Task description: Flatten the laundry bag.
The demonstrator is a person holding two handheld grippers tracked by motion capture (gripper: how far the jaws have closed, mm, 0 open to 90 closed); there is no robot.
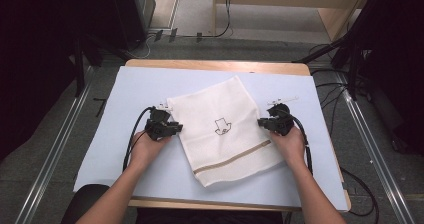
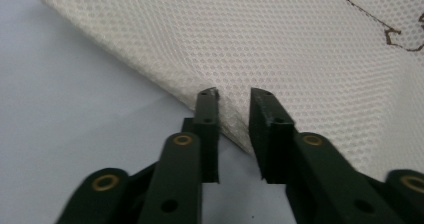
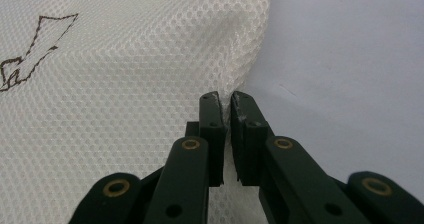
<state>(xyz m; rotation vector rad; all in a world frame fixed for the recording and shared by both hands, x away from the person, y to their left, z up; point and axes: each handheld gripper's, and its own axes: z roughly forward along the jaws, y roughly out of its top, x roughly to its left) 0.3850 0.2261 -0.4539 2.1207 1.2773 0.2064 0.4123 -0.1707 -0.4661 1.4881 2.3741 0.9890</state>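
Observation:
A white mesh laundry bag (image 1: 220,109) with a small dark outline drawing and a tan stripe lies flat and slightly turned on the pale blue mat (image 1: 140,89). My left gripper (image 1: 177,128) is at the bag's left edge. In the left gripper view that edge of the mesh (image 2: 300,44) lies between the narrowly parted jaws of the left gripper (image 2: 235,91), with a gap still showing. My right gripper (image 1: 260,122) is at the bag's right edge. In the right gripper view the right gripper (image 3: 225,95) is shut on a pinched fold of the mesh (image 3: 150,59).
The mat covers a wooden table (image 1: 215,65), whose edges show at the back and front. Black cables (image 1: 132,139) trail from both grippers. Dark stands and metal floor rails (image 1: 55,149) flank the table.

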